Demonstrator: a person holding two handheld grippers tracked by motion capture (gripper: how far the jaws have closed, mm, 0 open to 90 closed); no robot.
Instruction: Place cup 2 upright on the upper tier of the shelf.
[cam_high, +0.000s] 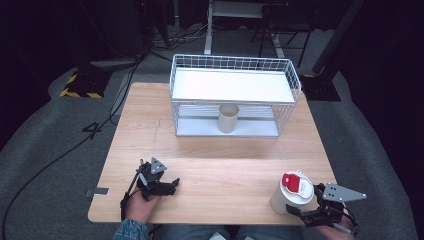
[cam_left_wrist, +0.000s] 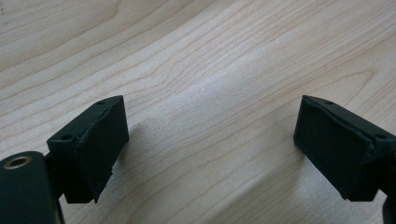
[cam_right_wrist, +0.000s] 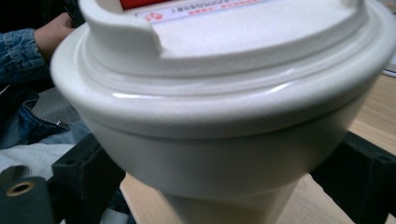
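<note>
Right gripper, at the five o'clock corner of the wooden table: its jaws flank the body of a white lidded cup below the rim, and whether the pads still press on it cannot be told. The cup, with a red label on its lid, stands upright near the table's front edge. Left gripper, at seven o'clock: jaws parted over bare wood, holding nothing. At twelve o'clock stands a white wire rack; a second cup, open-topped, sits on its lower shelf. The step in hand appears to be the seating or freeing of the lidded cup; the next move calls for either a firm closure before lifting or a clean backward withdrawal that does not tip it. Surroundings: pale wood grain, grey carpet, dark room, cables and a hazard-striped base at ten o'clock.
</note>
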